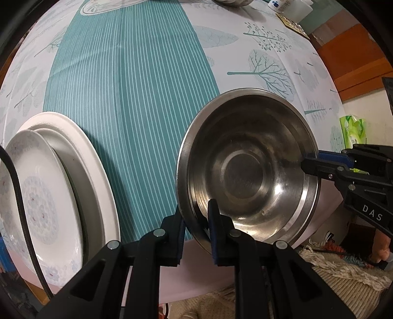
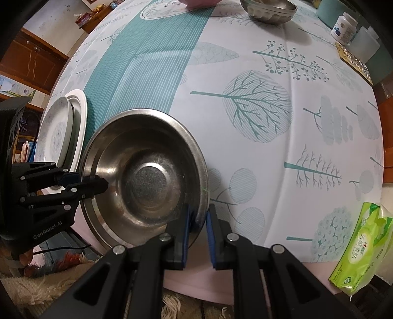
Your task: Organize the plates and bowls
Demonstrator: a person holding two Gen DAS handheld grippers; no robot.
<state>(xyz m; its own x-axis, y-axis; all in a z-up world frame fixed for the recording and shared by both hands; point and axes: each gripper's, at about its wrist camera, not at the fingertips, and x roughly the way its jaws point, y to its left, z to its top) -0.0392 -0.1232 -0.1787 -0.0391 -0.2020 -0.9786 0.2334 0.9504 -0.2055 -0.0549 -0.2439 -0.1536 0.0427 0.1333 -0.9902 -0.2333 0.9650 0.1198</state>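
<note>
One steel bowl (image 1: 248, 169) sits at the near edge of the bench (image 1: 152, 73), partly over the edge. Two hand-held grippers grip it: left hand-held gripper (image 1: 196, 228) clamped on the near-left rim, right hand-held gripper (image 2: 198, 220) clamped on the opposite rim, one finger inside, one outside each. Whether it is one bowl or nested bowls, can't tell. Left of it, two white plates (image 1: 49, 181) stacked, patterned smaller one on top. One more steel bowl (image 2: 269, 11) at the far side. One green tissue pack (image 2: 361, 247) at the right edge, one white bottle (image 2: 343, 25) far right.
</note>
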